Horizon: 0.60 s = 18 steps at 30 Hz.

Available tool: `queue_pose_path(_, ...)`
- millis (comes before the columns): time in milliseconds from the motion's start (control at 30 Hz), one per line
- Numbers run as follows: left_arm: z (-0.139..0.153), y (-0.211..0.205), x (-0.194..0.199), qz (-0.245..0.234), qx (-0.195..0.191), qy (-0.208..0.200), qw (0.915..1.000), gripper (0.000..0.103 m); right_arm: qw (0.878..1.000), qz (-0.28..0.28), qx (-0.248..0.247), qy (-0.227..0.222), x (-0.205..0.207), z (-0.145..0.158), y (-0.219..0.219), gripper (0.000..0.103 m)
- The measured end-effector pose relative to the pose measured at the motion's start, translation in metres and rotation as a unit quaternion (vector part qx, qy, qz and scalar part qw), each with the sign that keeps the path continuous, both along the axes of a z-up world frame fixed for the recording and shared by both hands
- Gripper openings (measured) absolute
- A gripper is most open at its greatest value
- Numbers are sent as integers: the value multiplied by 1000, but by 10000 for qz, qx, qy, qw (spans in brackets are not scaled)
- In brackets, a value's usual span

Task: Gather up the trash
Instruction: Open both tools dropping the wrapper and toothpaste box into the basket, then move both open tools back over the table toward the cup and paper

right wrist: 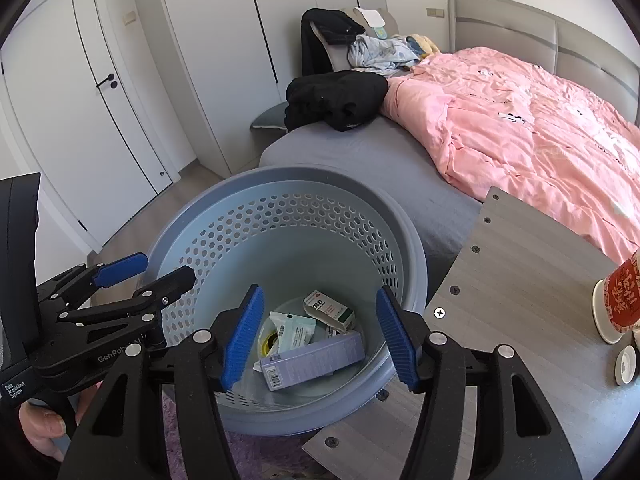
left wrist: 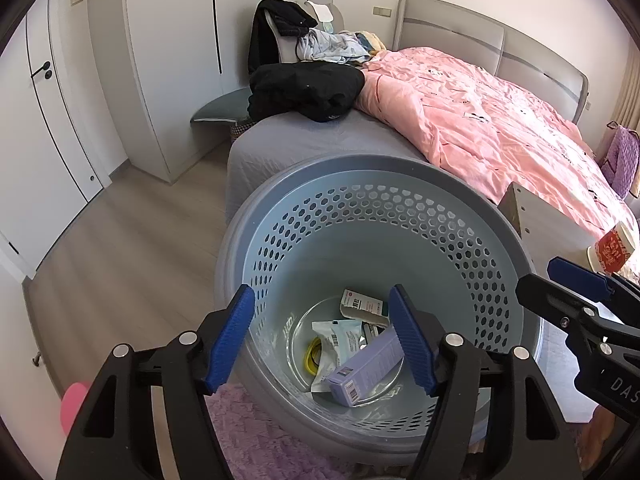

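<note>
Now both tongs [left wrist: 322,338] [right wrist: 320,336] gape empty over the basket [left wrist: 400,208].

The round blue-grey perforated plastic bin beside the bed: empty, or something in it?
Not empty. The round blue-grey perforated plastic bin holds a lilac cardboard box, a white-and-green carton and crumpled white packaging on its bottom.
</note>
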<state>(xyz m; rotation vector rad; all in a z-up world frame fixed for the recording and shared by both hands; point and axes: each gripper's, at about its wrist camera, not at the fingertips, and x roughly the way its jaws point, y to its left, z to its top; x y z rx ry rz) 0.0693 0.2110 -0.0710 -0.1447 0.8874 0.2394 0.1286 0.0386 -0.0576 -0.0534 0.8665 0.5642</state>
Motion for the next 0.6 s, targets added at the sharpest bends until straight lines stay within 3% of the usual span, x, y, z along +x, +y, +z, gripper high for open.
queue_pose_path(200, 5, -2, -4, 18, 74, -54, 10000, 71, 10000, -41, 35, -36, -3, 1, -5, 61)
queue_pose_path(333, 7, -5, -8, -1, 95, -69, 9999, 73, 9999, -108, 94, -57, -5, 2, -11, 70)
queue_pose_path(600, 10, -17, -16, -95, 125, -84, 9998, 73, 9994, -287, 145, -85, -14, 6, -29, 75)
